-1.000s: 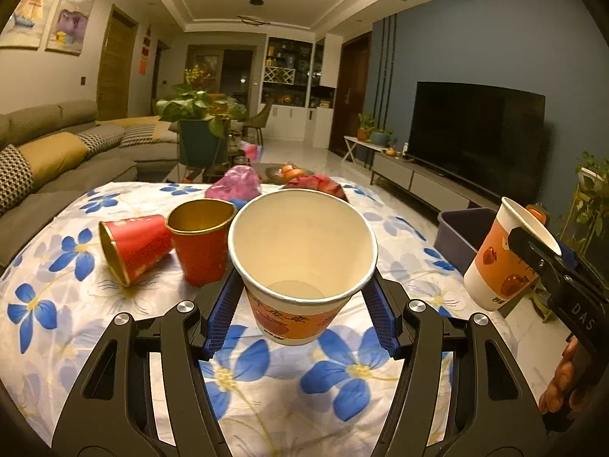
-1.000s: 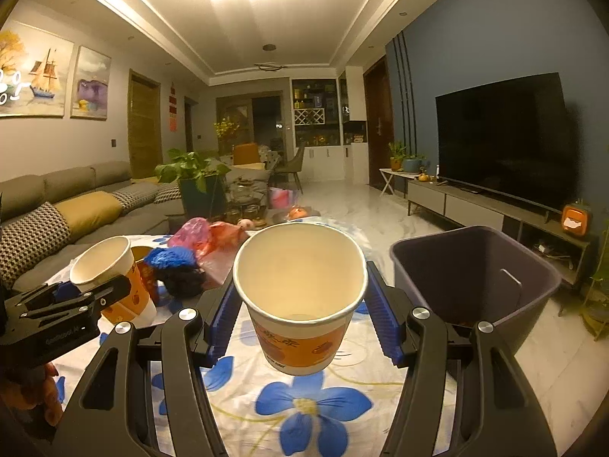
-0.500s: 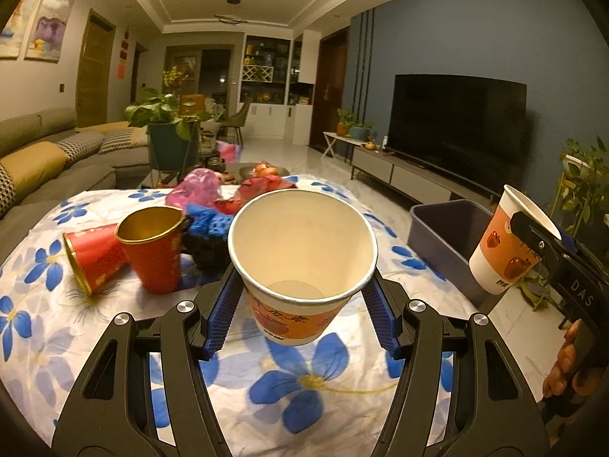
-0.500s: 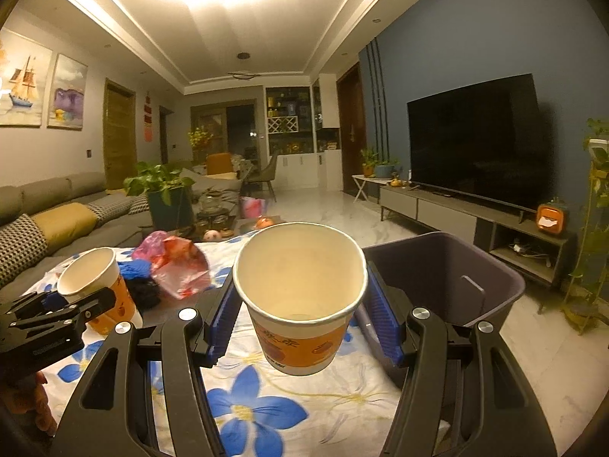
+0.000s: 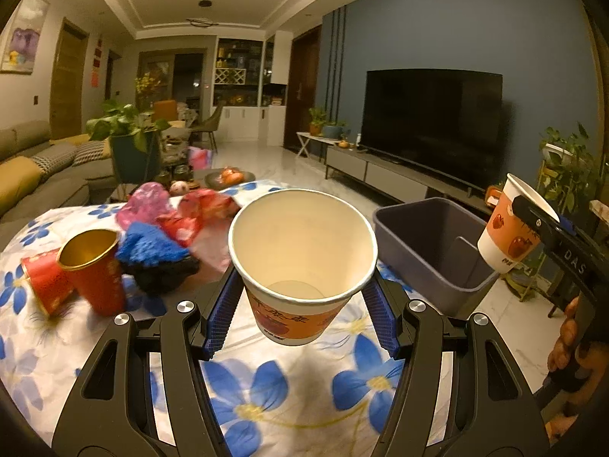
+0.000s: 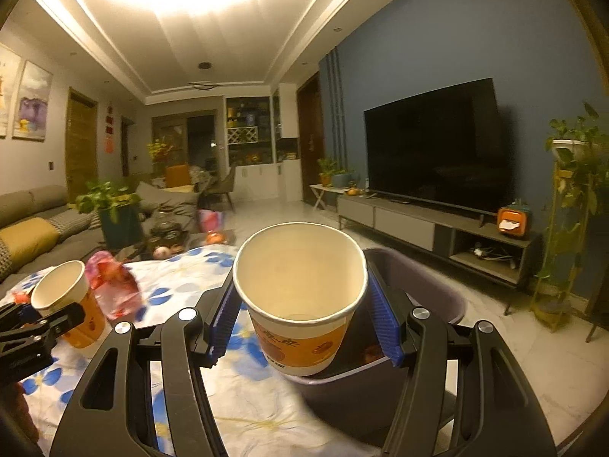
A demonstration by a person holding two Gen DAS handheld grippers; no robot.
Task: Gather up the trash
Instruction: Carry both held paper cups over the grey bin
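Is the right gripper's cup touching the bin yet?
Apart. The left wrist view shows the cup held in the air beyond the bin, its base clear of the rim.

Paper cup point(image 6: 300, 297) hides bin's point(image 6: 437, 289) inside; pink bag point(image 6: 114, 285) blurred

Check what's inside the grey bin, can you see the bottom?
Partly. In the left wrist view the grey bin shows bare inner walls and nothing in it. In the right wrist view the held paper cup covers most of the inside; something reddish beside it is unclear.
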